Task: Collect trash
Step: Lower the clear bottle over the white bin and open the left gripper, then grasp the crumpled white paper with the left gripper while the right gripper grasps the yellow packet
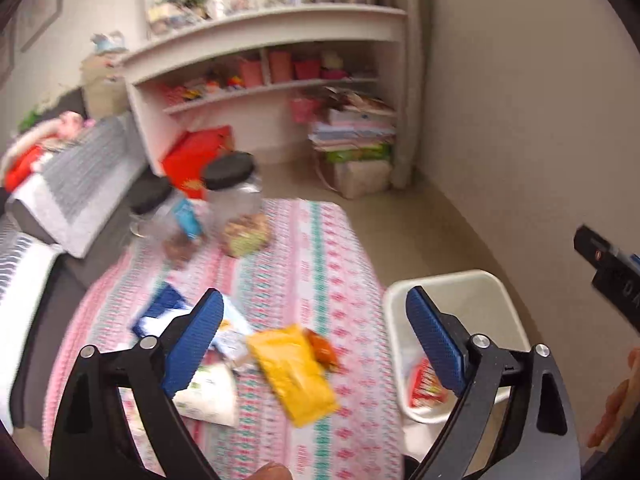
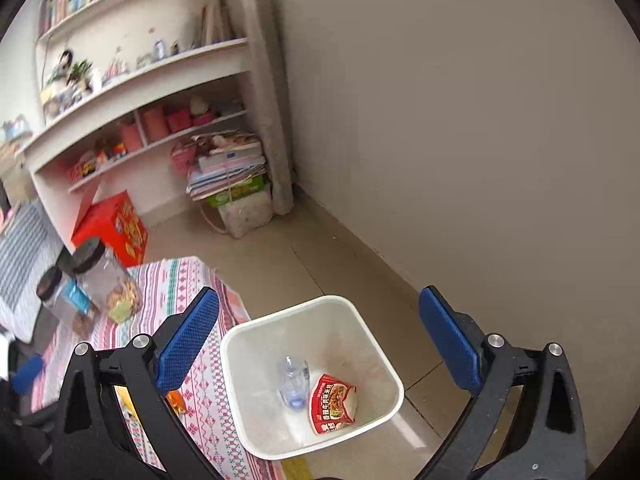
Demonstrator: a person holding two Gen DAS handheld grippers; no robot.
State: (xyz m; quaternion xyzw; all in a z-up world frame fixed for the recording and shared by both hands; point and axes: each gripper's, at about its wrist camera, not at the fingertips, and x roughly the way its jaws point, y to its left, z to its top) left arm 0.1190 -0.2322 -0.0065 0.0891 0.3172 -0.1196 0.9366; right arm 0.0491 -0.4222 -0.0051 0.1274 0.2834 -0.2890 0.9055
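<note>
We have part of the trash collected. In the white square plastic bin (image 2: pixel 312 376) on the floor lie a crushed clear plastic bottle (image 2: pixel 294 384) and, at its 3 o'clock and touching it, a red printed snack packet (image 2: pixel 332 404). Our right gripper (image 2: pixel 320 336) hangs above the bin with its tongs spread wide and nothing between them.

Our left gripper (image 1: pixel 316 336), tongs likewise spread and empty, points at the table with the pink patterned cloth (image 1: pixel 312 248). There we see work left: a yellow flat wrapper (image 1: pixel 292 372), an orange crumpled wrapper (image 1: pixel 324 350) at its 1 o'clock, a blue and white packet (image 1: pixel 160 312) and a white pouch (image 1: pixel 208 396), partly hidden by the left finger. The two black-lidded clear jars (image 1: pixel 236 200) at 11 o'clock hold food; we judge they stay.
</note>
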